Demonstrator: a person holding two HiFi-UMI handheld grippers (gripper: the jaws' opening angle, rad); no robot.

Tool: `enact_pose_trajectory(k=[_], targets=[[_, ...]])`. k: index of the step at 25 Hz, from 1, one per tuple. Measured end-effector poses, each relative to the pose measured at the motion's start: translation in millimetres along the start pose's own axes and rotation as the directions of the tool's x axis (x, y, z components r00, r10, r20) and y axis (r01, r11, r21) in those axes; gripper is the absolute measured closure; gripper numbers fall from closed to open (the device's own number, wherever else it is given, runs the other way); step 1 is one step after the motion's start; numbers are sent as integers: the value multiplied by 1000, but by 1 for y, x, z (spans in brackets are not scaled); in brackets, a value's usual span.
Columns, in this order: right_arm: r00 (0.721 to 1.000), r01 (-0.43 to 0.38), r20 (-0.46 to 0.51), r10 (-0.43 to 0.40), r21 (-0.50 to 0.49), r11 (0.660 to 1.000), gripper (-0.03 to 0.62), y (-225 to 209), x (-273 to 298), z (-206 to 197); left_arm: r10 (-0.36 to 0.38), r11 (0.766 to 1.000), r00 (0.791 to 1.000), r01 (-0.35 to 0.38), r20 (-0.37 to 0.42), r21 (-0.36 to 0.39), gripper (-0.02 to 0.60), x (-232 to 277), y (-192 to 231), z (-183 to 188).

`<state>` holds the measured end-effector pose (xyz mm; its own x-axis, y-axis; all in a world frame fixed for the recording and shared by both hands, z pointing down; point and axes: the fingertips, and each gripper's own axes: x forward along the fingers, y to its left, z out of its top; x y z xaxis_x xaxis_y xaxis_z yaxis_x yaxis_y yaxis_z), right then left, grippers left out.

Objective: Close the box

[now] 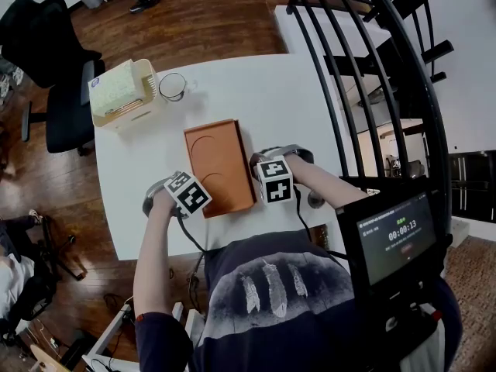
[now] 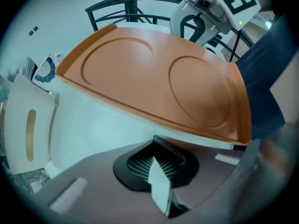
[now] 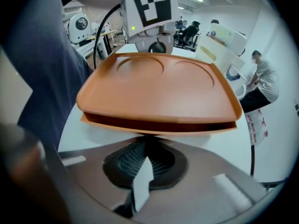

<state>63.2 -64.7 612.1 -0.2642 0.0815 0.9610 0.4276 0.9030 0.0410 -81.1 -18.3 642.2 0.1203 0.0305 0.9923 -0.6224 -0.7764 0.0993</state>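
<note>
The flat orange box (image 1: 219,166) lies on the white table (image 1: 271,99), its lid showing two round recesses. In the right gripper view the box (image 3: 159,90) shows a thin dark gap between lid and base along its near edge. My left gripper (image 1: 180,204) sits by the box's near left corner, my right gripper (image 1: 260,169) against its right edge. In the left gripper view the box (image 2: 154,85) fills the upper part, a strip of table away from the jaws. Both the left gripper (image 2: 156,171) and the right gripper (image 3: 142,164) look shut with nothing between the pads.
A cream container (image 1: 124,91) and a glass cup (image 1: 172,86) stand at the table's far left. A black office chair (image 1: 50,60) is off the left edge, a black railing (image 1: 372,68) along the right. A screen (image 1: 395,239) hangs near my right arm.
</note>
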Motion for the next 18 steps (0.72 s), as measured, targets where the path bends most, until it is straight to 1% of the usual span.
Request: enact_pose_trajectory(k=[9, 18], targets=[[1000, 6, 20, -6, -2, 1000, 589, 0, -1, 8, 0, 1000, 1000, 0, -2, 1, 571, -2, -1, 2], [1000, 8, 14, -8, -10, 1000, 589, -1, -3, 11, 7, 1000, 1000, -7, 6, -4, 571, -5, -1, 2]])
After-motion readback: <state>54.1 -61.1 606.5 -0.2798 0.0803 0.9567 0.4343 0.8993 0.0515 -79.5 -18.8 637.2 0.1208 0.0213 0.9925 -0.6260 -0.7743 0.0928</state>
